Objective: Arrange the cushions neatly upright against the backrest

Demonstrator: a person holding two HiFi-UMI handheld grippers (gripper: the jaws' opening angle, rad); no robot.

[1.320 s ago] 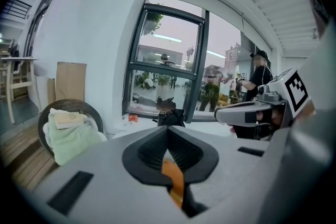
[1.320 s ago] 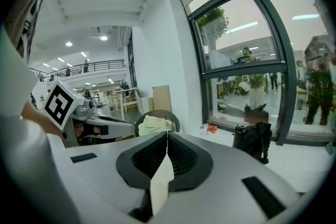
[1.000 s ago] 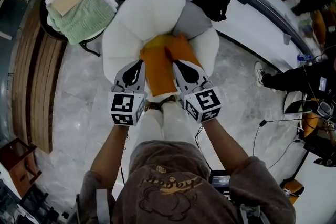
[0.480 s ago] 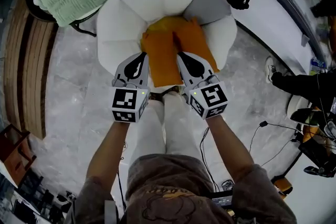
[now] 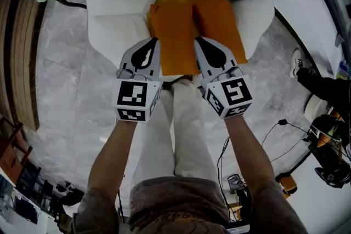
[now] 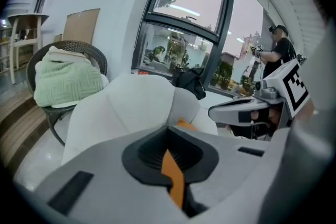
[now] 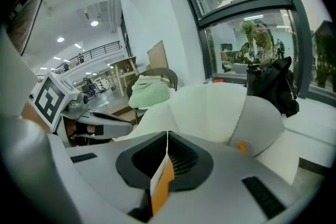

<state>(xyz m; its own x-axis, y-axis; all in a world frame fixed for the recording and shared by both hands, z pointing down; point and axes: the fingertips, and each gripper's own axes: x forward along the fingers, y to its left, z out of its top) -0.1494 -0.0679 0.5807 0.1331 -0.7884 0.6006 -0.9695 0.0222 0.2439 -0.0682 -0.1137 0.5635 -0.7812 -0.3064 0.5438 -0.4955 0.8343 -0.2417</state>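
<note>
Two flat orange cushions side by side, top centre, on white armchair (image 5: 118,3). Left gripper (image 5: 152,44) pinches left cushion (image 5: 175,41); right gripper (image 5: 199,42) pinches right cushion (image 5: 224,24).

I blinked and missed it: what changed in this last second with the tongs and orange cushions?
Very little. The person has leaned in over the white armchair, which now sits nearer in the head view. The left tongs stay shut on the left orange cushion, the right tongs on the right orange cushion; both cushions remain side by side in the chair.
</note>
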